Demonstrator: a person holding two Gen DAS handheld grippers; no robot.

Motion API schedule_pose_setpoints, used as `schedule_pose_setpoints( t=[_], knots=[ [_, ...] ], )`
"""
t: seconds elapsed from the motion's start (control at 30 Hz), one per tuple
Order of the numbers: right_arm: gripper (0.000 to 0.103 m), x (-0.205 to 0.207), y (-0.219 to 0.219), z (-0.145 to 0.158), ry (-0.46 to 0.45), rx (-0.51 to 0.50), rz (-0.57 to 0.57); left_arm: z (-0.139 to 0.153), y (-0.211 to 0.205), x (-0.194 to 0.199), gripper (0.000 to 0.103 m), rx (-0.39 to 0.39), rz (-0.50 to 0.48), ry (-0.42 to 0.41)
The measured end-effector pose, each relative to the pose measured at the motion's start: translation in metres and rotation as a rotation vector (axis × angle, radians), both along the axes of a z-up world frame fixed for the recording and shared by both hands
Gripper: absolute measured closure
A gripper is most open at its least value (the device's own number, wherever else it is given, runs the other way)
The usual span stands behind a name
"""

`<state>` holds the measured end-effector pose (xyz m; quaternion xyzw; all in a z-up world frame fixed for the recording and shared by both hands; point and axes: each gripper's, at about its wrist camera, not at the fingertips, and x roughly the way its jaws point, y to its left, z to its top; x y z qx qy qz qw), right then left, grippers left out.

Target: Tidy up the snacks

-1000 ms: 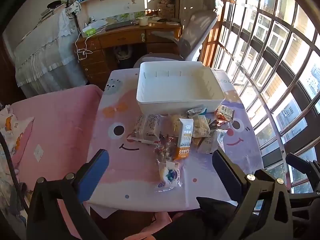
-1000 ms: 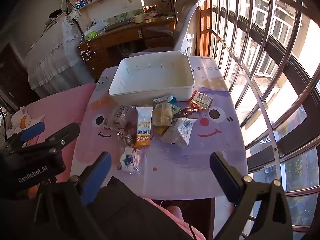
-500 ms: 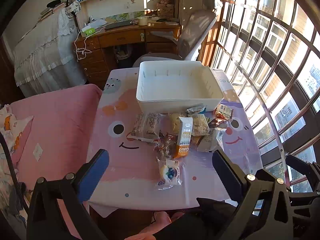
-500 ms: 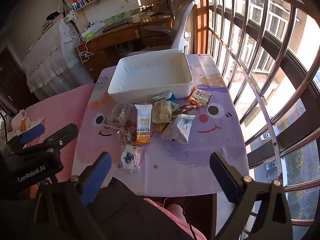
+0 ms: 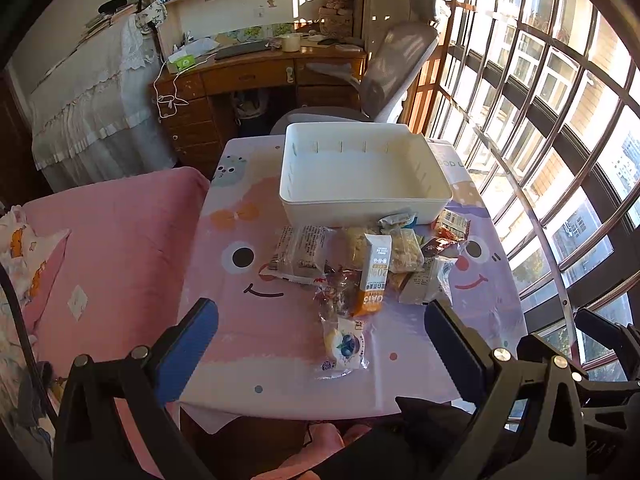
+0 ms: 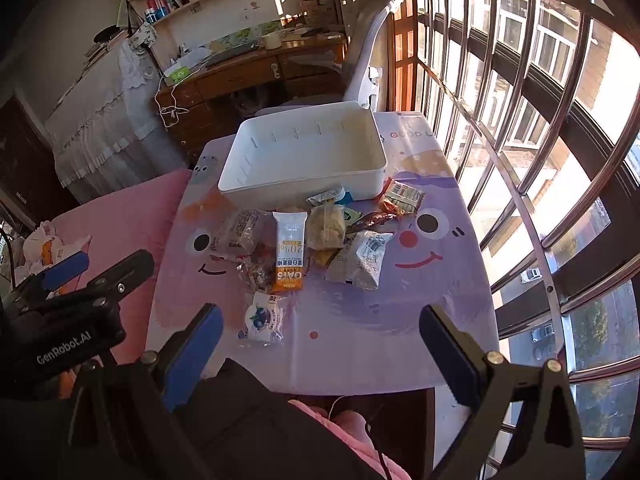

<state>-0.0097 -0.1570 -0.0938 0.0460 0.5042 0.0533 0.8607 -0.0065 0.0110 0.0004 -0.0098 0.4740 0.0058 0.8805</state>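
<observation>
Cartoon tablecloth (image 5: 240, 332), snacks (image 5: 374, 268) ahead of both open grippers

Both views are creeping in toward the desk (image 5: 280, 344): the white bin (image 6: 304, 196) and the snack pile (image 6: 304, 240) sit a touch lower and nearer in the right wrist view than a second ago. In the left wrist view the shift is slighter, the blueberry packet (image 5: 344, 346) sliding down a little.
</observation>
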Motion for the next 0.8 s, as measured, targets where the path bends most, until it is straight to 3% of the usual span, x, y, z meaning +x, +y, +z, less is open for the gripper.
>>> schedule_pose_setpoints(
  t=[0.8],
  knots=[
    [0.004, -0.005, 0.018, 0.004, -0.032, 0.004, -0.064, -0.023, 0.031, 0.004, 0.0, -0.07, -0.052, 0.076]
  ],
)
